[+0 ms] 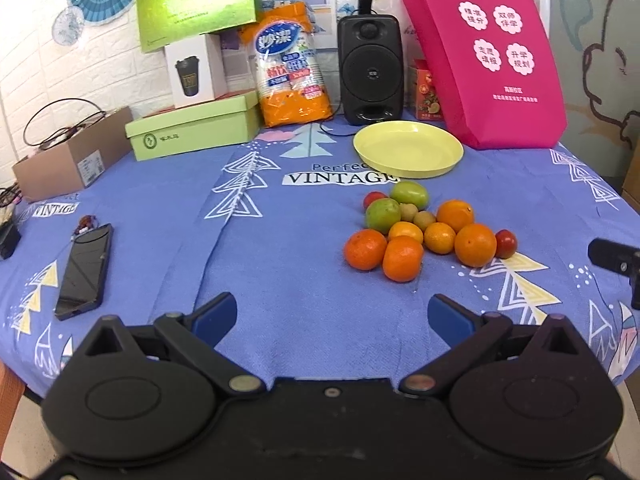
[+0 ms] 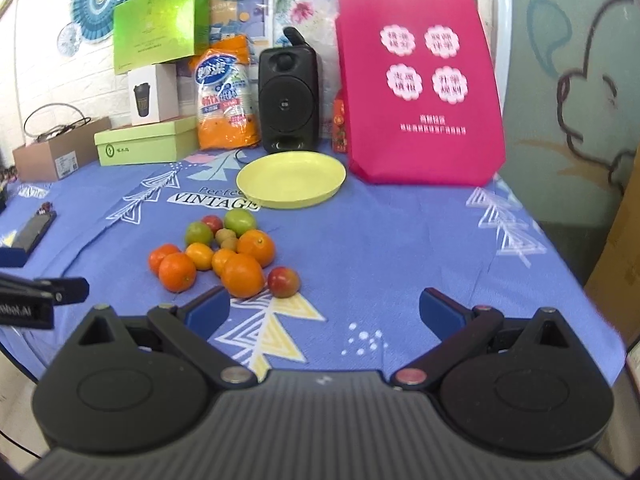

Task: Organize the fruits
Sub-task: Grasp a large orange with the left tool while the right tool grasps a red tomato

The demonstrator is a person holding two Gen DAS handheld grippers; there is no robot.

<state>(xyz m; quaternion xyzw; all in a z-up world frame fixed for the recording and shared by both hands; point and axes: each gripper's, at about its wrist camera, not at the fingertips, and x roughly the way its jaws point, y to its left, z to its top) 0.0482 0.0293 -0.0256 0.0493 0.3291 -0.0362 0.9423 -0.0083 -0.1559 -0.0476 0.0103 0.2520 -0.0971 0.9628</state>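
Note:
A pile of fruit [image 1: 428, 232] lies on the blue tablecloth: several oranges, two green fruits, small brown ones and small red ones. It also shows in the right wrist view [image 2: 224, 254]. An empty yellow plate [image 1: 408, 148] sits just behind the pile, also in the right wrist view [image 2: 291, 178]. My left gripper [image 1: 332, 316] is open and empty, hovering near the table's front, left of the pile. My right gripper [image 2: 324, 312] is open and empty, in front and right of the pile, near a red fruit [image 2: 283, 282].
A pink bag [image 1: 492, 60], a black speaker [image 1: 370, 68], an orange cup pack [image 1: 290, 68] and green boxes [image 1: 192, 128] line the back. A phone [image 1: 84, 270] lies at the left. A cardboard box [image 1: 68, 156] stands far left.

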